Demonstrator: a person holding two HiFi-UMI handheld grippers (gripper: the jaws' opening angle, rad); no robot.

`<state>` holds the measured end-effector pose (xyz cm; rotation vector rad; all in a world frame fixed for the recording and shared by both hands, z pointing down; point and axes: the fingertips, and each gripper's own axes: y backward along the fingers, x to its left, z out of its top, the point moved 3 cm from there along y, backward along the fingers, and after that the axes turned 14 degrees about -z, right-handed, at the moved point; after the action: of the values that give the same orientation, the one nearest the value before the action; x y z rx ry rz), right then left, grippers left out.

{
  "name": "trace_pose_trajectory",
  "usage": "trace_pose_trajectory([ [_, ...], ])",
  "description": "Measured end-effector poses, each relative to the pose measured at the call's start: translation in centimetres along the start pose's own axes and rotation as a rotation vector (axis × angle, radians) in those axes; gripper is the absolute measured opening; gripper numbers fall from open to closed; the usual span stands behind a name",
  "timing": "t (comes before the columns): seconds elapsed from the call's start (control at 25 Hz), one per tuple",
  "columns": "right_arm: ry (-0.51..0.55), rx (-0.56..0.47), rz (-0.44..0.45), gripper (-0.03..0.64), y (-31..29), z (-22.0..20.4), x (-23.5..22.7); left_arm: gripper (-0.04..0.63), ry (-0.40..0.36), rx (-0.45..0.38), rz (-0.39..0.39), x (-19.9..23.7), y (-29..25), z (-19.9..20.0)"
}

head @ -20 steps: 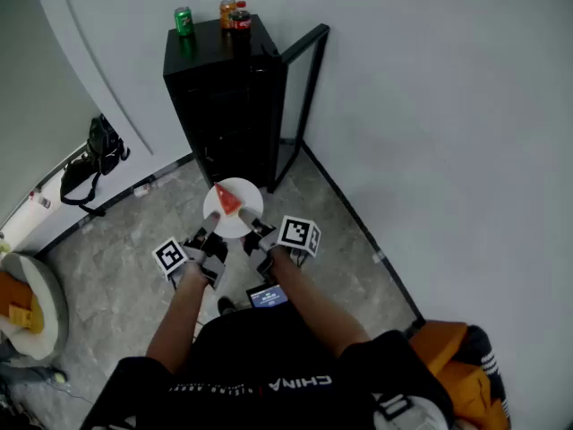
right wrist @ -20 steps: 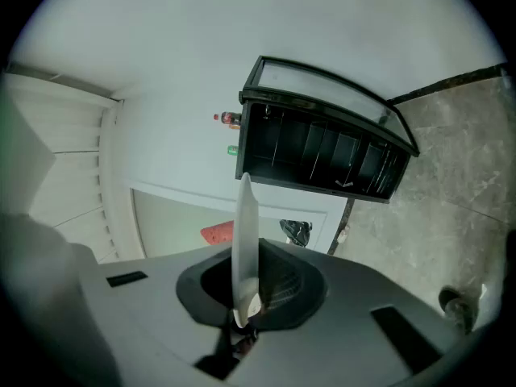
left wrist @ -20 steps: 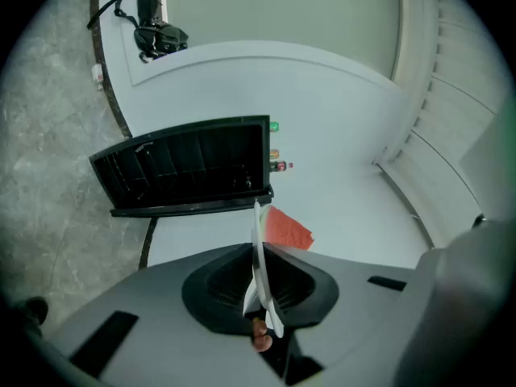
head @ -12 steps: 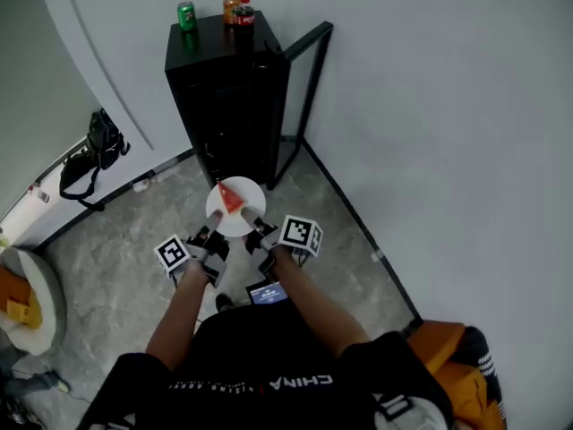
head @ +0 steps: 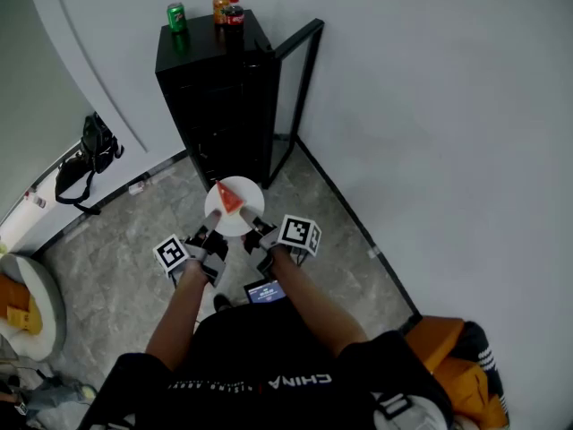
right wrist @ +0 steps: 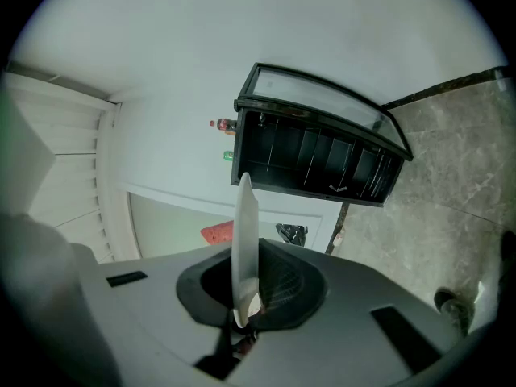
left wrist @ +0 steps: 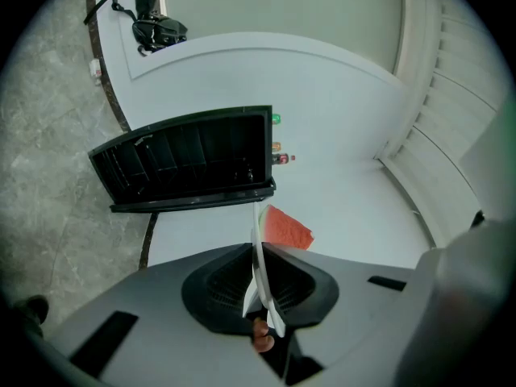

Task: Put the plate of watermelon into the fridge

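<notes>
Watermelon [head: 229,199], one red wedge, lies on the white plate [head: 235,209], and I hold that plate out in front of me with both claws. My left claw [head: 213,228] is narrowed onto the plate's near left rim. My right claw [head: 250,227] is clamped almost fully together on the near right rim. In each claw's own view the plate shows edge-on between the pads, with the wedge beyond.

The plate hangs above the grey stone floor [head: 116,267], near the black fridge [head: 215,115] but apart from it. The fridge stands at the far side against the wall, its glass door [head: 294,88] swung open to the right and dark shelves showing inside. On its top stand a green can [head: 176,16], an orange can [head: 220,7] and a dark bottle [head: 235,13]. A black bag [head: 85,155] sits by the wall at the far left.
</notes>
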<state>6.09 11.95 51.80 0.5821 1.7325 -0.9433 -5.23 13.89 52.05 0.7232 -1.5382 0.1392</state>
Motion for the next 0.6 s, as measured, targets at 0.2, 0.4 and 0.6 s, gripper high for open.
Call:
trace_pose_trajectory([
  [0.2,-0.019,0.0,0.003,0.021,0.1,0.3,-0.4,0.038,-0.003,0.008,0.007,0.5,-0.3,-0.3],
  [0.4,-0.008,0.0,-0.001,0.021,0.4,0.6,-0.8,0.038,-0.006,0.005,0.007,0.5,-0.5,-0.7],
  [0.6,-0.01,0.007,-0.005,0.021,0.8,1.1,-1.4,0.038,-0.016,0.004,0.018,0.8,-0.8,-1.3],
])
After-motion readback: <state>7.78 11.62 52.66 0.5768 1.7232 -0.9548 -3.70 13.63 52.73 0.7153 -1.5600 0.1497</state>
